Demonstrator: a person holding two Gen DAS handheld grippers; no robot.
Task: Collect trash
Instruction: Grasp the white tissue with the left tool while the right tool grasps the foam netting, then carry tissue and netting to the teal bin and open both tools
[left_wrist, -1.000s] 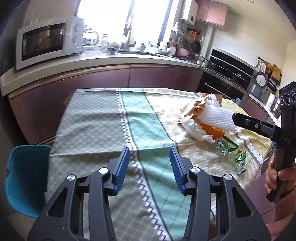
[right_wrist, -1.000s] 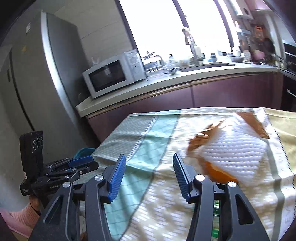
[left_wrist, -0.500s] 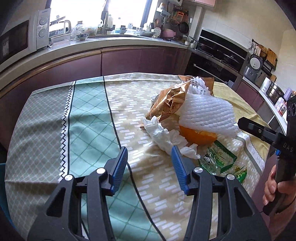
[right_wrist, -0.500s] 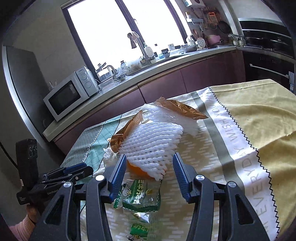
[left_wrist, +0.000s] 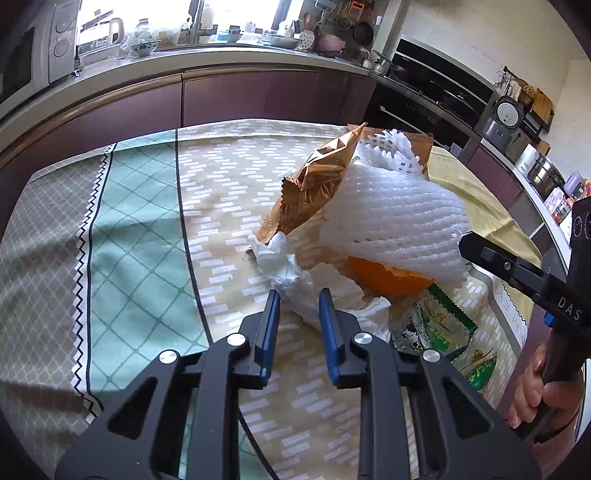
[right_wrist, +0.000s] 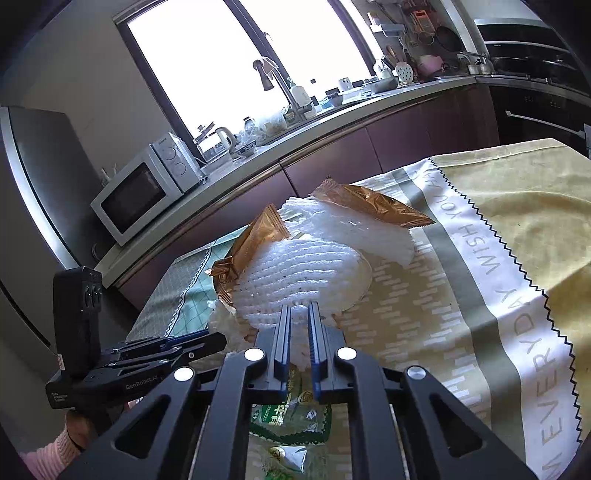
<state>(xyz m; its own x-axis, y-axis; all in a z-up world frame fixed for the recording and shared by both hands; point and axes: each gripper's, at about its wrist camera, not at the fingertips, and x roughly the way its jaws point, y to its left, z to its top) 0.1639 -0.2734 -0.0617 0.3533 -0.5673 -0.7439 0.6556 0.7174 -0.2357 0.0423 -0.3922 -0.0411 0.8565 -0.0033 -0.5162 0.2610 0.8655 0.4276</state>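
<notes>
A pile of trash lies on the clothed table (left_wrist: 140, 229). It holds a white foam fruit net (left_wrist: 391, 218) (right_wrist: 303, 273), a gold foil wrapper (left_wrist: 314, 188) (right_wrist: 251, 240), a crumpled white tissue (left_wrist: 291, 273), an orange peel (left_wrist: 388, 277) and green-printed clear wrappers (left_wrist: 436, 325) (right_wrist: 288, 413). My left gripper (left_wrist: 297, 299) has its jaws narrowed around the tissue's near end. My right gripper (right_wrist: 298, 314) is nearly closed on the near edge of the foam net, with a thin gap between the fingers.
A kitchen counter (left_wrist: 221, 55) with a microwave (right_wrist: 144, 188), sink tap and dishes runs behind the table. An oven wall (left_wrist: 436, 92) stands at the right. A fridge (right_wrist: 26, 206) stands at the left in the right wrist view.
Both grippers moved forward to the trash pile and narrowed: the left around the tissue, the right onto the foam net's edge.
</notes>
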